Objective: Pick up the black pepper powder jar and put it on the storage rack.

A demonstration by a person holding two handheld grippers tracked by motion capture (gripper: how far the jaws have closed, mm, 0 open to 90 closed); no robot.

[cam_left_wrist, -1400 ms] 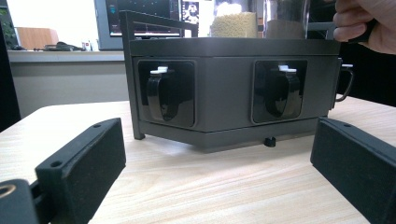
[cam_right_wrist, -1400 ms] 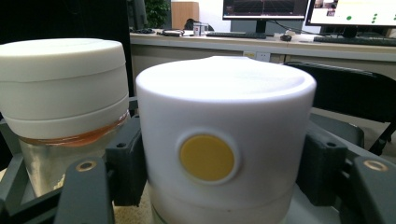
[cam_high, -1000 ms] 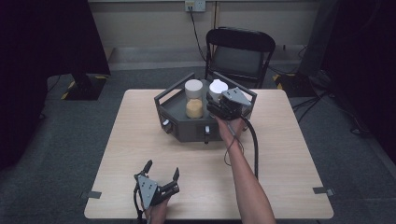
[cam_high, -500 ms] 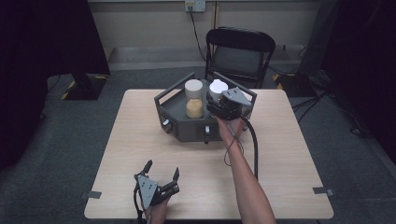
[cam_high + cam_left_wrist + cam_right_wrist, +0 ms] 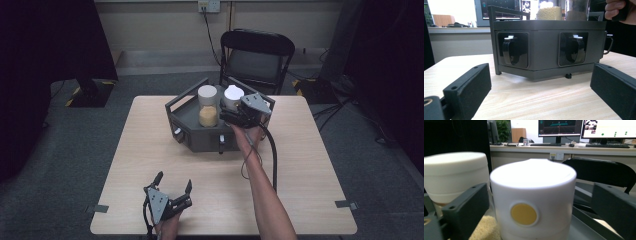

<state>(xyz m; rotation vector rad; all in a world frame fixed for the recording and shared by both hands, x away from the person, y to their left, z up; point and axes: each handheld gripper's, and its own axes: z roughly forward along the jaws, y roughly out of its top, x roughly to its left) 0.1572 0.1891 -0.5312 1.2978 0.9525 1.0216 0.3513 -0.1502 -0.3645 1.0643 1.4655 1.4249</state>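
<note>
A dark grey tray (image 5: 197,137) stands at the back middle of the table and holds two white-lidded jars. The left jar (image 5: 207,106) is filled with yellow grains. My right gripper (image 5: 231,111) is at the right jar (image 5: 233,94). In the right gripper view its jaws stand open on either side of that jar's white lid (image 5: 533,177), which bears a yellow dot, and do not touch it. The other lid (image 5: 455,177) is to the left. My left gripper (image 5: 174,180) rests open near the table's front edge, facing the tray's front wall (image 5: 544,50), with nothing between its jaws.
A black folding chair (image 5: 257,55) stands behind the table. The tray's front wall has two recessed black latches (image 5: 511,48) (image 5: 573,48). A hand (image 5: 621,11) shows at the tray's upper right. The right gripper's cable (image 5: 272,150) trails over the table.
</note>
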